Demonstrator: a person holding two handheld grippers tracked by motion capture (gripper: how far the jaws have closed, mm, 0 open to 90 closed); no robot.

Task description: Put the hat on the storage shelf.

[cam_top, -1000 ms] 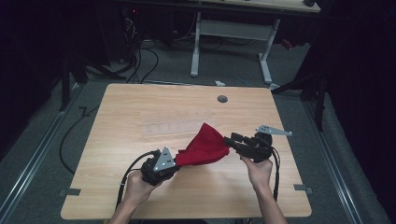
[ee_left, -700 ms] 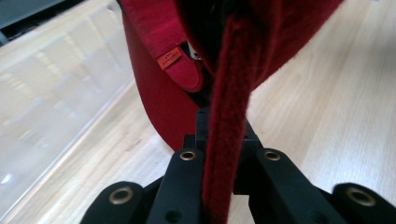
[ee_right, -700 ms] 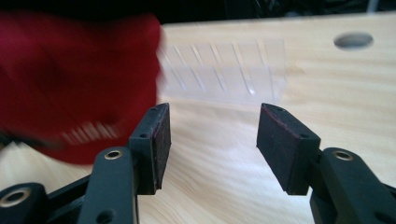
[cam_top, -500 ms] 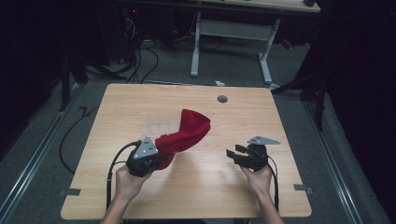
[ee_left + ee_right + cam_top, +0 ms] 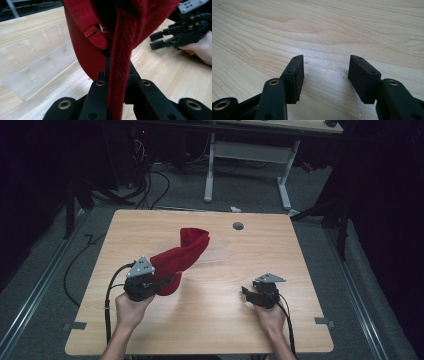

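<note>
2 grippers, 1 red knit fabric beanie

Left gripper pinches it above the wooden table; right gripper, jaws just widening, holds nothing near the front edge.

A dim lab or workshop; bare wooden table, floor cables, grey carpet, metal-framed desk behind.

A light wooden table is standing on grey carpeted floor, its grain catching the overhead light while the room around it is lying in deep shadow. A round grey grommet is sitting near the table's far edge. Beyond it, a second desk on white metal legs is standing. Black cables are trailing across the floor at far left.
</note>
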